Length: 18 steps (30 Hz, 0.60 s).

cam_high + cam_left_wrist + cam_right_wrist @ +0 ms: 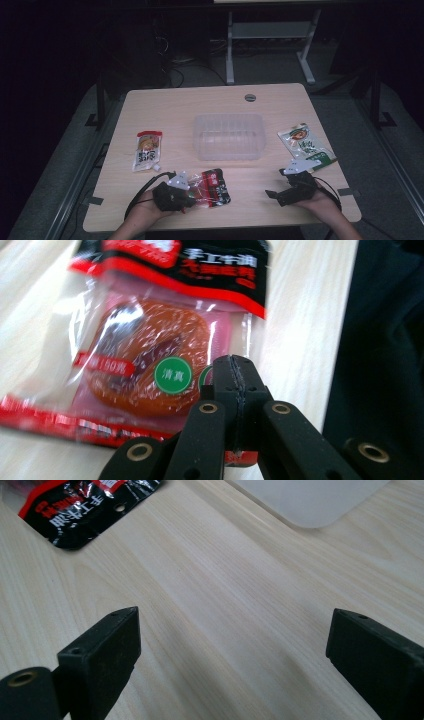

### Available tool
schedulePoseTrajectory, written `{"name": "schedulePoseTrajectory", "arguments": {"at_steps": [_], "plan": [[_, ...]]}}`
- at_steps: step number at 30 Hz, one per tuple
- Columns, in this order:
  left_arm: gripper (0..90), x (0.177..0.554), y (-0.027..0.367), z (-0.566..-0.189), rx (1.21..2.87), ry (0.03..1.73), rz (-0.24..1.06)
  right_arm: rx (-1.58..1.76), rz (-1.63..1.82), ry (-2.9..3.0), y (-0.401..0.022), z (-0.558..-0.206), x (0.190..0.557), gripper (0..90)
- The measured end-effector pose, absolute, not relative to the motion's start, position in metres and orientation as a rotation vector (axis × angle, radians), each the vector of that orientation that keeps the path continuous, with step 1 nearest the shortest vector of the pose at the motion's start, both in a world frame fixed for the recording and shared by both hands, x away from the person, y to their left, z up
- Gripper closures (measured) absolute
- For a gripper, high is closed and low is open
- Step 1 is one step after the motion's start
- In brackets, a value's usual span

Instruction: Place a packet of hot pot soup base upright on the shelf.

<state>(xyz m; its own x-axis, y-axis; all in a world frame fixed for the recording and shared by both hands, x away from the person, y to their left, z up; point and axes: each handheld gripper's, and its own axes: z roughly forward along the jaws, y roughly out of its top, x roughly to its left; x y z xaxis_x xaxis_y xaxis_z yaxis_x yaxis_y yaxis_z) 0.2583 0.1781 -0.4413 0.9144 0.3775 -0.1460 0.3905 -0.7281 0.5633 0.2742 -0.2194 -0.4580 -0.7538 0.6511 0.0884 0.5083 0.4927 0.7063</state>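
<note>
left gripper (186, 196) clamped on red pack (212, 187) | right gripper (272, 194) agape, idle | bin (229, 136) empty; three packs still outside

Dim high view; closer views perhaps blurred.

The high view looks forward and down from above the person's side, taking in the whole table (150, 107) from well back. The left gripper view sits low and very near, looking along its jaws at the red-and-black snack packet (150, 340), which the high view shows toward 6 o'clock (212, 187). The right gripper view skims the tabletop closely, sharing that packet (80, 510) at 11 o'clock and the clear tub (310, 500) at 1 o'clock.
</note>
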Motion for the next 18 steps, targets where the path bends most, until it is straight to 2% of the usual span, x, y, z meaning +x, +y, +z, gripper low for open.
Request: {"name": "schedulePoseTrajectory", "arguments": {"at_steps": [11,14,18], "plan": [[89.3,0.260,0.187,-0.434,2.412,0.551,-0.026,0.996,1.115,2.547,-0.219,-0.458,0.273,7.0],[87.0,0.263,0.192,-0.428,2.391,0.533,0.006,1.004,1.111,2.552,-0.218,-0.458,0.273,7.0],[78.4,0.270,0.198,-0.423,2.375,0.523,0.036,0.997,1.105,2.558,-0.218,-0.458,0.274,7.0]]}}
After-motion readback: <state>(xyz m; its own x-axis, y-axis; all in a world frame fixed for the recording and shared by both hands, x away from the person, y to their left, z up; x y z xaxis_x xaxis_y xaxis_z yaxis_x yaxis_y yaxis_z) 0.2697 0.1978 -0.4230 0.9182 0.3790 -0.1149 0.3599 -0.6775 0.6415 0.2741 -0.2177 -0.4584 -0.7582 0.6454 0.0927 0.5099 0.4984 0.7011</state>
